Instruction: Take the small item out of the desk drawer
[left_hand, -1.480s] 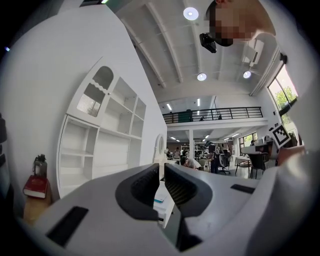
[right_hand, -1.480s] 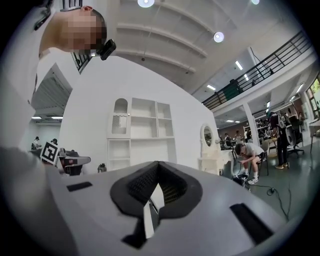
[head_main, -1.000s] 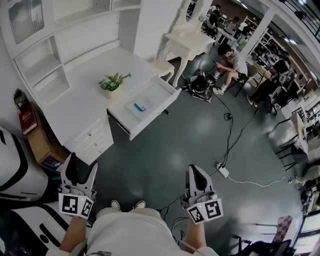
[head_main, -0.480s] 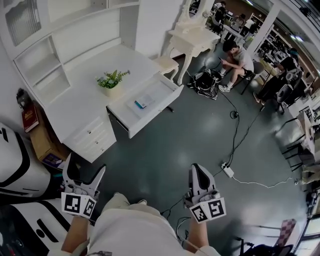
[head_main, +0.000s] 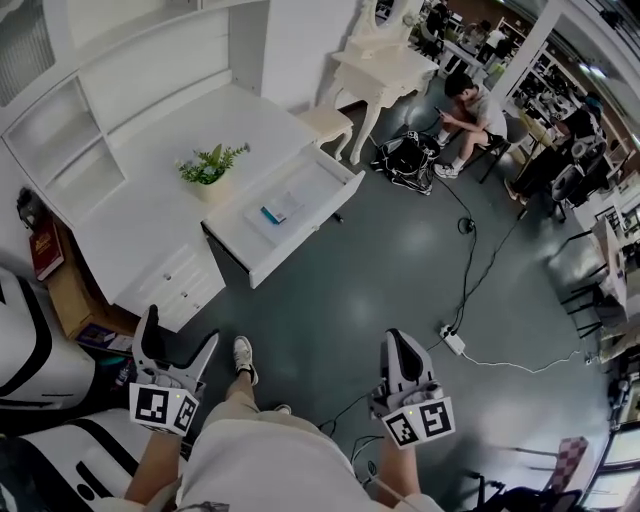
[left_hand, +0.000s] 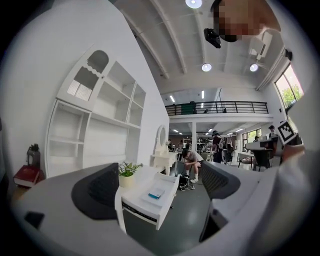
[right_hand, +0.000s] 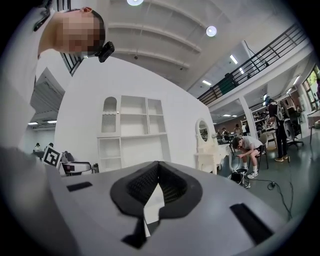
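Note:
The white desk (head_main: 140, 210) stands ahead on the left with its drawer (head_main: 300, 225) pulled open. In the drawer lies a small blue item (head_main: 271, 214) beside a white sheet. My left gripper (head_main: 180, 332) is low at the left, far short of the desk. Its jaws have just been opening and stand wide with nothing between them. In the left gripper view the drawer (left_hand: 145, 210) and the blue item (left_hand: 156, 195) show between the spread pads (left_hand: 102, 189). My right gripper (head_main: 397, 340) hangs over the floor, jaws shut and empty (right_hand: 158, 172).
A potted plant (head_main: 208, 168) sits on the desktop, with shelves behind it. A vanity table (head_main: 380, 70) and stool (head_main: 325, 125) stand beyond. A seated person (head_main: 470, 105), a black bag (head_main: 405, 155) and a power strip (head_main: 452, 343) with cables occupy the floor at right.
The left jaws have spread from half open to wide. Both grippers sit slightly lower in the head view, the desk has slid left, and one foot has stepped forward.

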